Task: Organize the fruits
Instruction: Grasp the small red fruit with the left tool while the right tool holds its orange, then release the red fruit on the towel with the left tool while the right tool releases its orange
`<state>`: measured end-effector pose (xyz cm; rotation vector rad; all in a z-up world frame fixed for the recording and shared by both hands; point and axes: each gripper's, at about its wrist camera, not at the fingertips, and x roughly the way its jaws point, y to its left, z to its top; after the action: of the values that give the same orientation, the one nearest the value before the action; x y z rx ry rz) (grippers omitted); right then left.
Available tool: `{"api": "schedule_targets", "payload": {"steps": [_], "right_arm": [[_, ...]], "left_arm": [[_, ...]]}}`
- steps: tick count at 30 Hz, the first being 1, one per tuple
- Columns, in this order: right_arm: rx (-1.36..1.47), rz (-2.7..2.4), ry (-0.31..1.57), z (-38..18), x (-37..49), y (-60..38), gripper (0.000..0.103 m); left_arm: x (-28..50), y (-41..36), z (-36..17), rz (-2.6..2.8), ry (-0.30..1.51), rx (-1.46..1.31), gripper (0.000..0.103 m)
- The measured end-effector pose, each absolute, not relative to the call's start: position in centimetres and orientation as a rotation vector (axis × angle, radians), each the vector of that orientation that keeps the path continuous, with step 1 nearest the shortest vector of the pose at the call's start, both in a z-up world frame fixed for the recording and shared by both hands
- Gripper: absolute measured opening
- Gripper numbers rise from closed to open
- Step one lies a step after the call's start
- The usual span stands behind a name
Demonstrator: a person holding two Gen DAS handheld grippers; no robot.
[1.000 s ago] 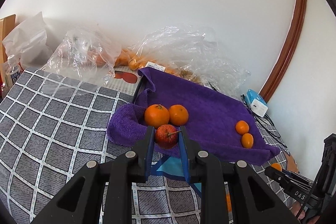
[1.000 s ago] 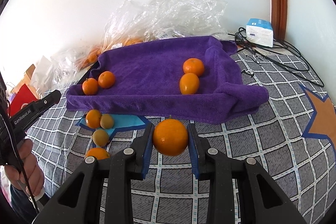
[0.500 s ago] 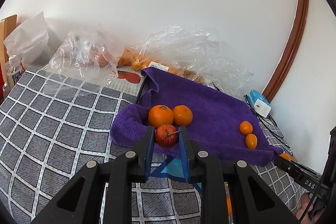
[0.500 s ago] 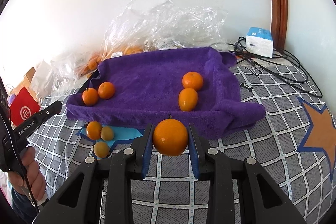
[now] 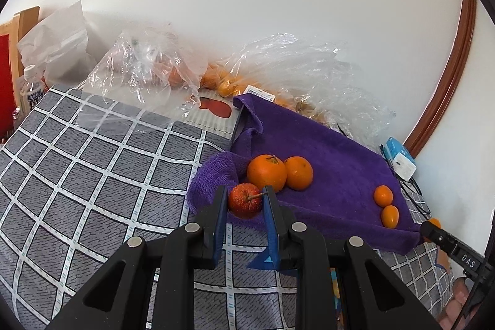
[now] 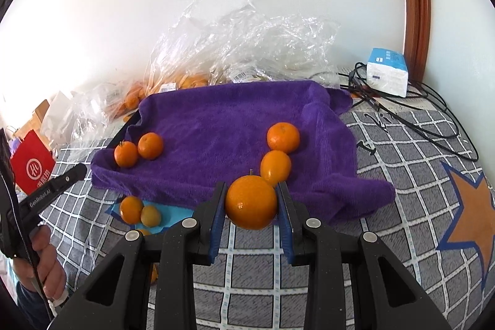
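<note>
**Left gripper** (image 5: pixel 244 203): clenched on a small red apple (image 5: pixel 245 200), stem pointing right. Over the last second it has advanced toward the near-left corner of the purple towel (image 5: pixel 324 163); the apple now hangs at the towel's rolled near edge, just short of the two large oranges (image 5: pixel 266 173) lying there.

**Right gripper** (image 6: pixel 251 203): clenched on a large orange (image 6: pixel 251 202), stem up. It too has closed in over the same second; the fruit now sits over the towel's near edge, just in front of the oval citrus (image 6: pixel 275 168) and the mandarin (image 6: pixel 283 137) behind it.

**Purple towel**: spread over a dark tray by the far wall, holding two fruit pairs, one at its near-left corner, one near-right.

**Loose fruit**: several small citrus (image 6: pixel 131 209) on a blue patch of the checked cloth (image 6: pixel 402 150), near side of the towel, unsorted.

**Background**: clear plastic bags (image 6: pixel 247 45) with more citrus at the far wall; a blue-and-white box (image 6: pixel 386 71) with cables, far right.

**Status**: judged as both carries nearly finished, release onto the towel next. The apple may suit a spot apart from the oranges. Loose pieces remain, so the sorting looks partway done.
</note>
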<state>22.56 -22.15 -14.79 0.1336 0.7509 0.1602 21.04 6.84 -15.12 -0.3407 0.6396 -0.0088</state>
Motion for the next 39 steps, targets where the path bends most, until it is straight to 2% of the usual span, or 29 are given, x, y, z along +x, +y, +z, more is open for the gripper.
{"api": "schedule_targets", "payload": {"steps": [10,19,30,36,39], "right_arm": [[0.115,0.168,0.773,-13.9,27.1,-24.0,0.031],[-0.028,0.254,0.873,-17.0,30.8,-18.0,0.031],[-0.067,0.295,0.889,-18.7,30.5,-16.7,0.031],[-0.062,0.304,0.871,-18.0,29.9,-17.0,0.042],[-0.046,0.304,0.845,-17.0,29.5,-17.5,0.045]], "left_arm": [[21.9,8.0,-14.1,0.052,0.647,-0.321,0.022],[25.2,6.8,-11.5,0.034,0.649,-0.247,0.022],[31.3,4.7,-13.0,-0.003,0.762,-0.254,0.022],[33.3,3.2,-14.1,-0.021,0.832,-0.211,0.022],[34.3,2.4,-15.0,-0.021,0.892,-0.175,0.022]]}}
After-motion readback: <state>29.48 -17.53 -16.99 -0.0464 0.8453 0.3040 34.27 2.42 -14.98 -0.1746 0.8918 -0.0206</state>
